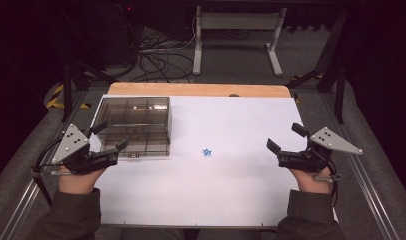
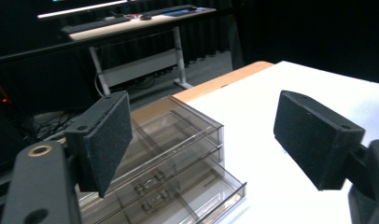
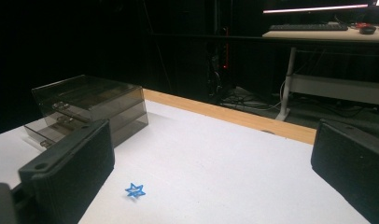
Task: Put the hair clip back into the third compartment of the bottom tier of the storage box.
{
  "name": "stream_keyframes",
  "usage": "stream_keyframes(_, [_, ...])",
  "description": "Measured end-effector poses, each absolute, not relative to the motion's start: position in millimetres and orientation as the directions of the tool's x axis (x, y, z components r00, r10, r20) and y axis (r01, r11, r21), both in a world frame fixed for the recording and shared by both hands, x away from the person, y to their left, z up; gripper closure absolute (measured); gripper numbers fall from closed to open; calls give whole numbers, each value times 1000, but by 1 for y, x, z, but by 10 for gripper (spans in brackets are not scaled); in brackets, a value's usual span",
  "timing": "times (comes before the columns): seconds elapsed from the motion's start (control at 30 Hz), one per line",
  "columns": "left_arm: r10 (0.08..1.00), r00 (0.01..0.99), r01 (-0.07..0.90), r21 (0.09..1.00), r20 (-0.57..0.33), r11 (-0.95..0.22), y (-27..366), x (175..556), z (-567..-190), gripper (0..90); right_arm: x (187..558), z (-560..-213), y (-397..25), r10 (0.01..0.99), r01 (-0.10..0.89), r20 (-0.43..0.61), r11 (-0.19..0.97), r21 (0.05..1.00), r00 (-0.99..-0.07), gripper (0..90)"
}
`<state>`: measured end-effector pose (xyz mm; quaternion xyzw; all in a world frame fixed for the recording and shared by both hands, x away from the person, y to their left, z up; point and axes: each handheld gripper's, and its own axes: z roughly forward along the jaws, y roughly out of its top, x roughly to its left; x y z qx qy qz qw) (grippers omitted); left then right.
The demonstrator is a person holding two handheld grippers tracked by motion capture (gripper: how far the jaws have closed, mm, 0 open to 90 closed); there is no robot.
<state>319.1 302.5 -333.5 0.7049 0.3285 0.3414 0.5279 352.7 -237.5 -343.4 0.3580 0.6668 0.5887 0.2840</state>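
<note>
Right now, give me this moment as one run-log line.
left gripper: open, at drawer box, bottom drawer slightly out | right gripper: open, empty | blue star: on table, untouched

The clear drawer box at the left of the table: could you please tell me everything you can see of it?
The drawer box is smoky, see-through plastic, low and rectangular, with stacked shallow drawers split by dividers and fitted with small front handles. The bottom drawer is pulled partway out; those above look shut. It stands flat on the white table near the far left corner. The left gripper hovers open at its front, seemingly not touching it. Whether anything lies inside cannot be told.
</note>
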Motion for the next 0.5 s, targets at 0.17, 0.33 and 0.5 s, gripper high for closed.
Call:
stream_keyframes(0.17, [807, 574, 107, 964, 139, -242, 293, 322, -337, 242, 352, -343, -237, 811, 145, 42, 53, 988, -584, 2])
stream_keyframes(0.33, [790, 595, 107, 959, 151, -263, 284, 324, -340, 267, 352, -343, -236, 812, 149, 41, 57, 987, -582, 2])
stream_keyframes(0.5, [769, 619, 111, 952, 159, -286, 269, 329, -345, 292, 351, -343, -237, 814, 147, 40, 56, 988, -580, 2])
